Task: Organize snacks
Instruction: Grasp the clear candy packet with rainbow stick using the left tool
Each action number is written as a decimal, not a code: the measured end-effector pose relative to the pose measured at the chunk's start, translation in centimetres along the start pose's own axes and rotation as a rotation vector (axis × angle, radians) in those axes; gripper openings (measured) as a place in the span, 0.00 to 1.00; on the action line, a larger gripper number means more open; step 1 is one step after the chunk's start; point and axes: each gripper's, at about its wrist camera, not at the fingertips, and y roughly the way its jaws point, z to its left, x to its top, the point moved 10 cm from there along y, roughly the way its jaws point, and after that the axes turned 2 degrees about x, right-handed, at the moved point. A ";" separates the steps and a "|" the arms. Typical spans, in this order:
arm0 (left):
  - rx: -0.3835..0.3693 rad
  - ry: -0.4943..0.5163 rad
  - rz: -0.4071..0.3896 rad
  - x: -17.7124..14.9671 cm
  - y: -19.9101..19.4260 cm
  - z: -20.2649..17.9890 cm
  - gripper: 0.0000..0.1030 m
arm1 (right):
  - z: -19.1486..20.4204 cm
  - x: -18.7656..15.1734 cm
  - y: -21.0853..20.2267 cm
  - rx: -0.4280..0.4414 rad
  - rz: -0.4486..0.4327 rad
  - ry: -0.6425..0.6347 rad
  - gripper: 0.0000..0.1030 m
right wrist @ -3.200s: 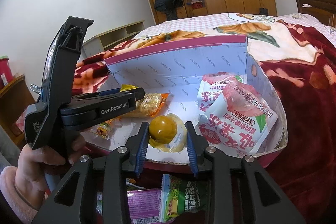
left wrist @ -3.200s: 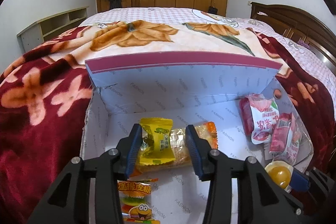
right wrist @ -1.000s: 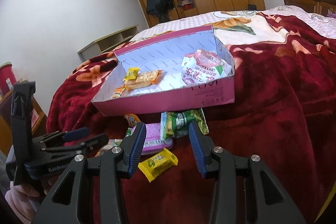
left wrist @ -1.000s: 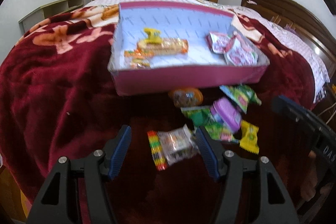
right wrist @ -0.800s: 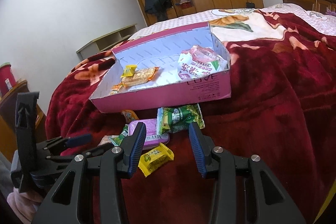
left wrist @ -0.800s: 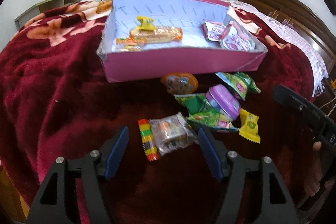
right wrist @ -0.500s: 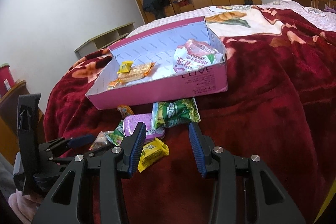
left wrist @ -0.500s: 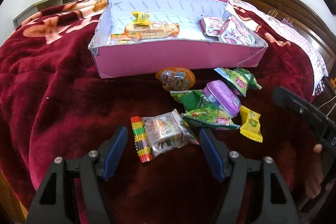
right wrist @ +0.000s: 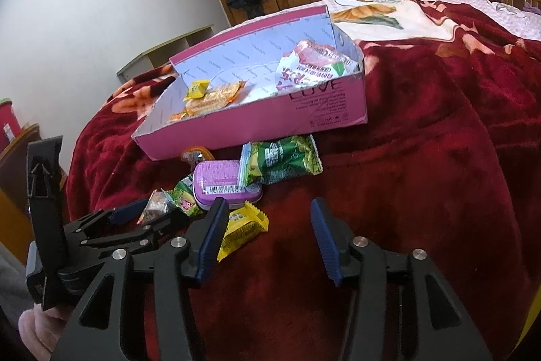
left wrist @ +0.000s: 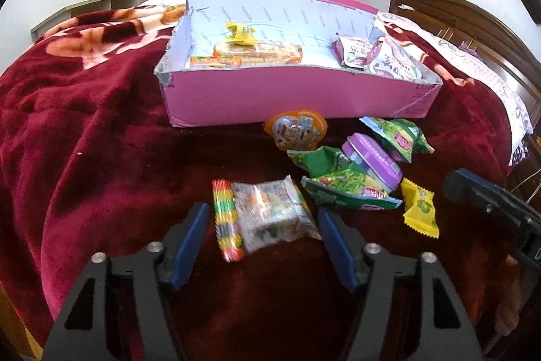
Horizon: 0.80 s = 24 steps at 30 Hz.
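Blue pads of our left gripper (left wrist: 262, 234) sit either side of a clear packet with a striped edge (left wrist: 267, 216) on the red blanket (left wrist: 101, 164); its jaws are closing around the packet, but the pads do not press on it yet. Our right gripper (right wrist: 265, 235) hangs with its jaws opening and nothing between them, while the small yellow candy (right wrist: 242, 229) lies just beside its left pad.

A little further off, the loose snacks crowd together: a green packet (left wrist: 348, 185) lies against a purple tin (left wrist: 372, 159), and a second green packet (right wrist: 282, 163) and an orange cup snack (left wrist: 296, 127) sit close to the pink box (left wrist: 287, 97). Inside the box a yellow candy rests on a wafer pack (left wrist: 260, 51) at the left, with red-and-white packets (left wrist: 382, 60) at the right.

We judge the risks to be these. The crinkly film may slide out if we close on the packet's edge rather than its body. The soft blanket may bunch between the pads and be pinched along with it. Our right jaws, opening so near the candy, may nudge it aside or catch it off-centre. The two grippers work close together and could knock each other.
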 end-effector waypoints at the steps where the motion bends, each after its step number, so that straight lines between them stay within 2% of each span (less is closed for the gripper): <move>1: 0.003 -0.006 -0.005 0.0 -0.1 0.3 0.57 | 0.1 -0.1 0.0 0.000 0.002 -0.002 0.50; 5: -0.024 -0.038 -0.013 0.0 -0.4 1.1 0.49 | 0.6 -0.4 0.4 0.000 0.014 -0.014 0.51; 20: -0.027 -0.088 -0.008 0.6 1.0 1.5 0.52 | 2.5 -1.9 3.0 -0.017 0.060 -0.078 0.51; 24: -0.013 -0.067 -0.017 0.5 1.1 1.4 0.52 | 2.3 -2.2 3.3 -0.023 0.062 -0.073 0.51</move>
